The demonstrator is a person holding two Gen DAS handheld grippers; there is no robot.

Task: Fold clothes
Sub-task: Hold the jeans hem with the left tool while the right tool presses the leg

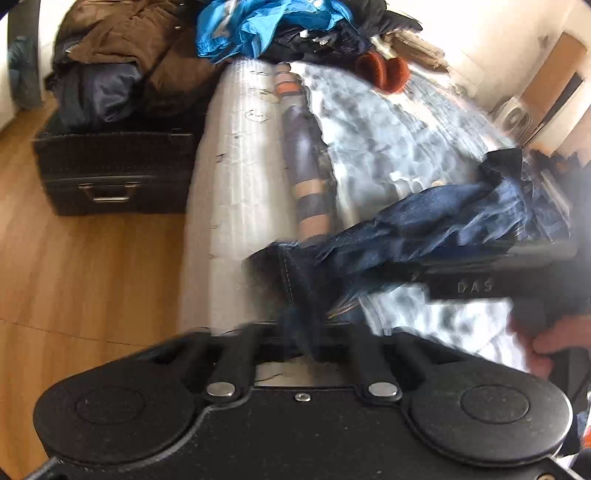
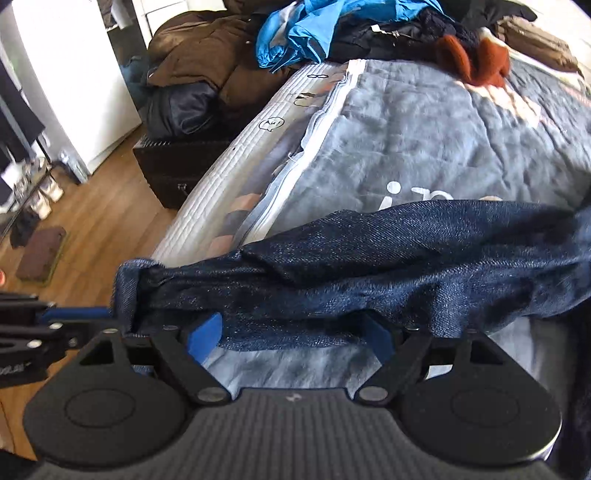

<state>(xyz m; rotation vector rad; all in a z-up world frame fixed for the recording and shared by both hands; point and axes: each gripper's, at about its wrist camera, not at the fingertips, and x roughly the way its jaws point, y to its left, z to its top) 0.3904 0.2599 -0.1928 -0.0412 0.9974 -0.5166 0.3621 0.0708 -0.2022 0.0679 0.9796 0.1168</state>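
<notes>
Left tongs (image 1: 295, 332) clamped fully shut on the hem end of the dark denim jeans (image 2: 369, 266); the pinch itself is blurred in the left wrist view, but the right wrist view shows cloth bunched in against them at the far left. Right tongs (image 2: 291, 336) spread wide, blue fingers (image 2: 205, 332) either side of the fabric. Denim drapes across in front of them, and the pads are not pressing on it.

Jeans hang in a twisted band between the two tools, off the near edge of the bed (image 2: 236, 173), the far end trailing right onto the grey blanket (image 2: 424, 140). A hand (image 1: 546, 343) shows at the right edge of the left wrist view, on the right tool's handle.

Bed's far end: pile of clothes with a bright blue jacket (image 2: 299, 33), dark garments and a rust-orange knit (image 2: 476, 59). Beside the bed, a black case (image 1: 110, 173) on the wood floor (image 1: 74, 258), with a brown coat (image 1: 122, 33) heaped on it.
</notes>
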